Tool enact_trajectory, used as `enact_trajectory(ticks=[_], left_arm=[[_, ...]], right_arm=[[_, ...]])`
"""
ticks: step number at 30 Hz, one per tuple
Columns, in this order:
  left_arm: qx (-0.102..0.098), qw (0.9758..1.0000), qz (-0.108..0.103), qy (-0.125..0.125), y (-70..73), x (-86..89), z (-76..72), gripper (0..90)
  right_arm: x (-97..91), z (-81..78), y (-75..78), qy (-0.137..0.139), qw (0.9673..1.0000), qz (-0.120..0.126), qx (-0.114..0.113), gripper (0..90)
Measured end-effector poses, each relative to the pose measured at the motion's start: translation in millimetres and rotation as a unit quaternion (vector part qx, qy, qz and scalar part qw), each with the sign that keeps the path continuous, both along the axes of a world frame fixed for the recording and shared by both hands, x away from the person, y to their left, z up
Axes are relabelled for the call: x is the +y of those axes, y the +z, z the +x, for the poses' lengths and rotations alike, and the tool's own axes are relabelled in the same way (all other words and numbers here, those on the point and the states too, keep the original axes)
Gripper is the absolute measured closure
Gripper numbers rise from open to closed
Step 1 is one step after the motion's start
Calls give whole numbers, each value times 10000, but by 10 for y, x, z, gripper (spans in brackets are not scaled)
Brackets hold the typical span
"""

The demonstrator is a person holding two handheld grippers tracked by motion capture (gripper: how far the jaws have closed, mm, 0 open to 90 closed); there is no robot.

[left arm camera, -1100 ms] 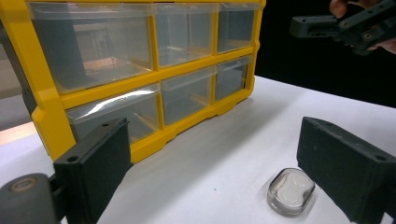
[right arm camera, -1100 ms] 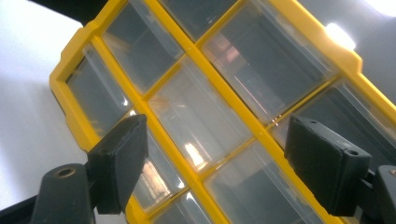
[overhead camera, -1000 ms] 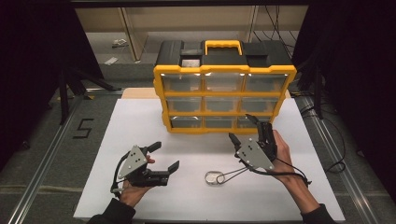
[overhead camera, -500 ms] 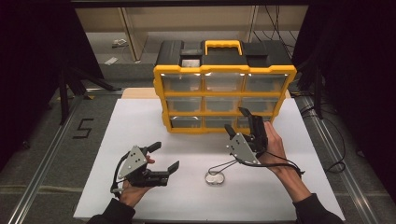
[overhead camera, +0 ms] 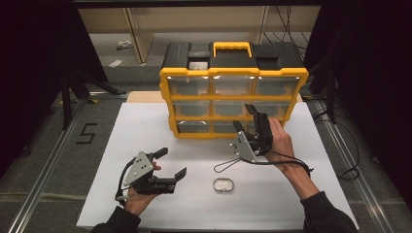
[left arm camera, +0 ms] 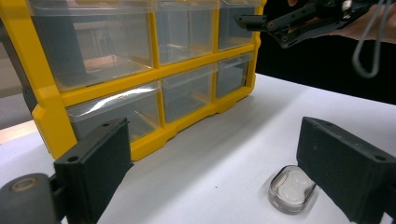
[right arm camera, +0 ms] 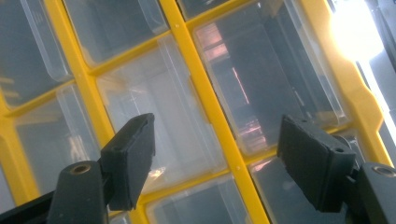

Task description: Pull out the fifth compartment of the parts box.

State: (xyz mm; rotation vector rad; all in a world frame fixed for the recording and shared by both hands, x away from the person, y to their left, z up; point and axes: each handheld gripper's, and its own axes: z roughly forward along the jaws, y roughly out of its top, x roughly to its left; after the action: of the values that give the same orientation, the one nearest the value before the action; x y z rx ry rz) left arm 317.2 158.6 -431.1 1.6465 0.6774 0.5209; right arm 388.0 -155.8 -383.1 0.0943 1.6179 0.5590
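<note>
Low in the high view, near my own edge of the white desk (overhead camera: pixel 145 121), my left tool (overhead camera: pixel 171 164) rests released, jaws apart with nothing between them. Just past it, at lower centre, lies a small clear case (overhead camera: pixel 223 185) with two round wells, untouched. Further up and to the right, my right tool (overhead camera: pixel 244 118) is raised toward the front of the drawer cabinet (overhead camera: pixel 233 73), which stands at the far centre of the desk. Its jaws have just been closing a little but remain spread, with nothing held; in the right gripper view they frame a clear drawer (right arm camera: pixel 163 112) and a yellow divider.

I judge the step in hand is taking hold of one drawer's pull. To do it well, I should level the tool with the drawer's lip, centre the jaws on that lip rather than the yellow bar, then close and draw straight out.

Nine transparent drawers sit in three rows inside a yellow frame, under a black top with a yellow handle (overhead camera: pixel 232 47); all look shut.
</note>
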Motion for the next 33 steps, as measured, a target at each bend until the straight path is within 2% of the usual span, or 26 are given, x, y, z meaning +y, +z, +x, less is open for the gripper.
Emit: enact_trajectory(ticks=[3, 5, 9, 17, 23, 25, 28, 33], left_arm=[[7, 10000, -10, 6, -3, 1, -3, 96], [0, 10000, -28, 8, 0, 3, -1, 96], [1, 10000, -24, 5, -1, 3, -1, 97], [4, 10000, -9, -31, -4, 0, 0, 100], [-7, 10000, -22, -42, -4, 2, -2, 108], [-4, 10000, -32, -29, -3, 1, -1, 111], [-15, 10000, -29, -4, -2, 8, -3, 111], [-20, 10000, -29, 8, -2, 10, -3, 112]], right_arm=[[33, 68, -24, -48, 9997, -228, -65, 296], [39, 79, -31, -60, 9996, -247, -73, 297], [69, 144, -70, -151, 9988, -440, -164, 315], [95, 224, -102, -255, 9972, -634, -305, 353], [123, 276, -96, -298, 9967, -652, -372, 380], [146, 308, -117, -327, 9953, -803, -430, 389], [161, 332, -128, -333, 9943, -893, -469, 402], [182, 364, -153, -382, 9934, -953, -519, 430]])
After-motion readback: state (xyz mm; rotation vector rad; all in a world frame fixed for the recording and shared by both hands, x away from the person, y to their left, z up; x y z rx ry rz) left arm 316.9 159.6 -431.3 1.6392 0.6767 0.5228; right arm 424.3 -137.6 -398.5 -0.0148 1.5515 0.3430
